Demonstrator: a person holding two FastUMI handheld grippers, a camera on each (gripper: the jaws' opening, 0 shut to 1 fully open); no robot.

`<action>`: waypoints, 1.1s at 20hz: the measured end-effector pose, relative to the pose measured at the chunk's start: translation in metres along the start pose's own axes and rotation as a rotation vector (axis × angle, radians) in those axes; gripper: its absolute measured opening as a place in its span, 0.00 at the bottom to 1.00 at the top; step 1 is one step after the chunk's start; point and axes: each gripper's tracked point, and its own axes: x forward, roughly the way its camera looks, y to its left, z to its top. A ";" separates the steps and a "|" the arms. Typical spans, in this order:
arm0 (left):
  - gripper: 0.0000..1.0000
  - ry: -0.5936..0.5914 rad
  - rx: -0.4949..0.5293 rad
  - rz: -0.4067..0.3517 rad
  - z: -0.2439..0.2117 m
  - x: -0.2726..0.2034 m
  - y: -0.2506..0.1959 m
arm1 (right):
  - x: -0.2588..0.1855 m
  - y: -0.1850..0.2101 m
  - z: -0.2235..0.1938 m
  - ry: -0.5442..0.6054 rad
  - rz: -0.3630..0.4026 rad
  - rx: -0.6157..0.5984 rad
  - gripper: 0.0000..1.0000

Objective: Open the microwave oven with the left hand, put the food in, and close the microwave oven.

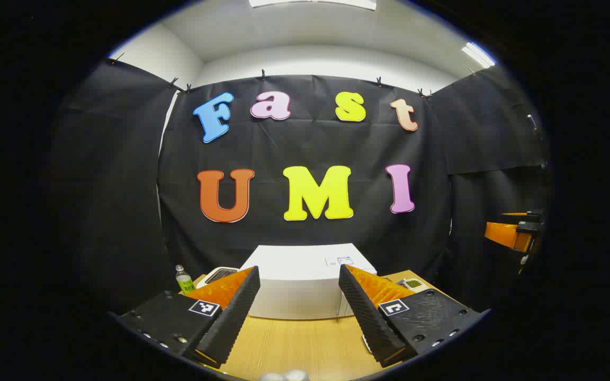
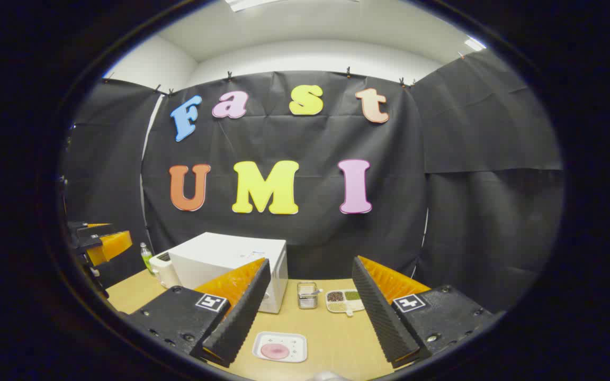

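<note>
Beyond left tool (image 1: pixel 299 312), spread apart, microwave (image 1: pixel 305 280), right tool (image 2: pixel 305 317) apart, plate (image 2: pixel 280 347) between

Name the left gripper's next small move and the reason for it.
Probably move the left gripper forward toward the white microwave oven to reach its door. Both grippers are open and hold nothing, the oven looks closed, and the plate of food sits on the wooden table in front of the right gripper.
</note>
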 end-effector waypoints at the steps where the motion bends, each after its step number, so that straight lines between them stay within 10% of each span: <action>1: 0.93 -0.001 0.001 0.000 -0.001 0.001 0.000 | 0.000 0.001 0.001 -0.003 0.003 -0.005 0.99; 22: 0.94 0.007 -0.010 -0.082 -0.092 0.079 -0.062 | 0.000 -0.035 -0.004 0.050 -0.047 0.015 0.99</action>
